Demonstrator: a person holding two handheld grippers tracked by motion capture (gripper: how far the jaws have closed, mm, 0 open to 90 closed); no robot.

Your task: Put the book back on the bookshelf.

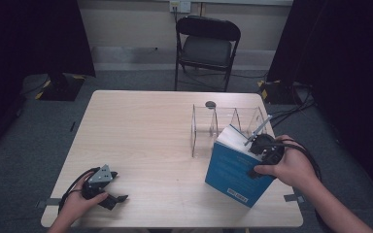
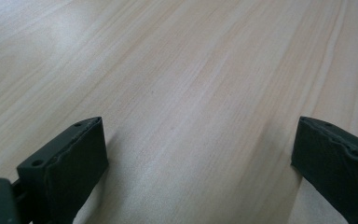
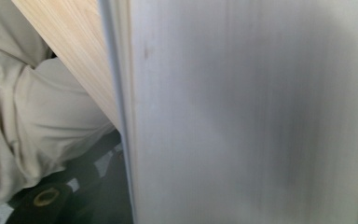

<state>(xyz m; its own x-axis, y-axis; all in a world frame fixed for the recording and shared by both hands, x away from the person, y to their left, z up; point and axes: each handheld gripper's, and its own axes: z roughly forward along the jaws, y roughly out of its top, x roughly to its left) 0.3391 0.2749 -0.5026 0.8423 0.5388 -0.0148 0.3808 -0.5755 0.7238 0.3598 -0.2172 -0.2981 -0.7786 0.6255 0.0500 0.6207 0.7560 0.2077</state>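
At about four o'clock on the table [image 1: 141, 131], the right hand [image 1: 291, 167] reaches in from the lower right, wrist bent inward, and the right gripper [image 1: 262, 145] clamps the top edge of the blue book [image 1: 238, 174], which stands tilted just in front of the clear rack [image 1: 223, 124]. At seven o'clock the left hand [image 1: 80, 201] rests low on the tabletop, and the left gripper [image 2: 200, 154] has its jaws spread wide over bare wood.

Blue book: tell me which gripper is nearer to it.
Right. The right gripper sits at the top edge of the blue book, which stands tilted by the clear rack. The left gripper rests far off near the table's front left corner.
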